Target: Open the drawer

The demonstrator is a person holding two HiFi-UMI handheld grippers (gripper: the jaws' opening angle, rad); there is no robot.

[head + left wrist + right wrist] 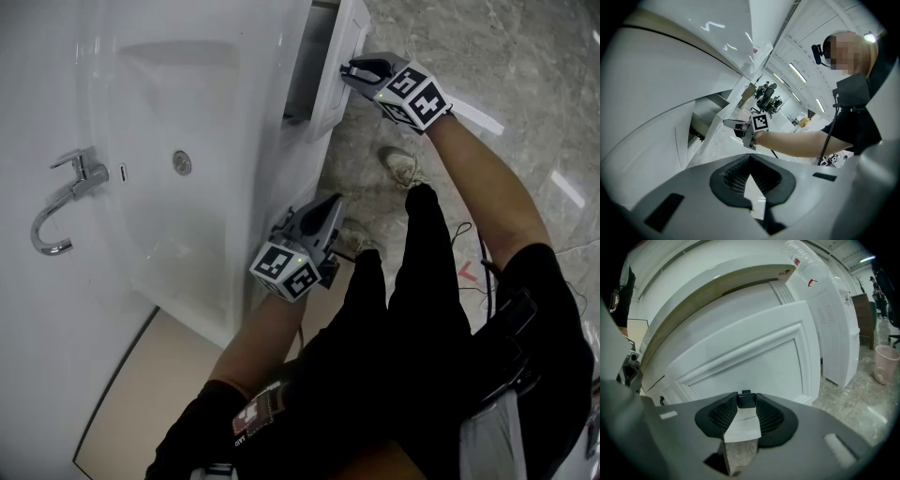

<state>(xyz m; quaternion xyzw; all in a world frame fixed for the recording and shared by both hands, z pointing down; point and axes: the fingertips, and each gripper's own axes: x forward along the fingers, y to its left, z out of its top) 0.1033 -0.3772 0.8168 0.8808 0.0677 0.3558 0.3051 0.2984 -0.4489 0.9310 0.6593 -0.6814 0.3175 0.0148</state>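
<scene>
The white sink fills the left of the head view. The drawer sits beneath its far end, already partly out, with its long front lying crosswise just ahead of the right tongs. These are the nearer pair and appear clamped on a small dark handle, so the pull likely runs straight back toward the person. The left tongs hang apart and empty beside the sink's rim. Only the right gripper view shows the handle, and only the head view shows the open gap behind the drawer's front.

Glossy white drawer, shiny metal tap
</scene>
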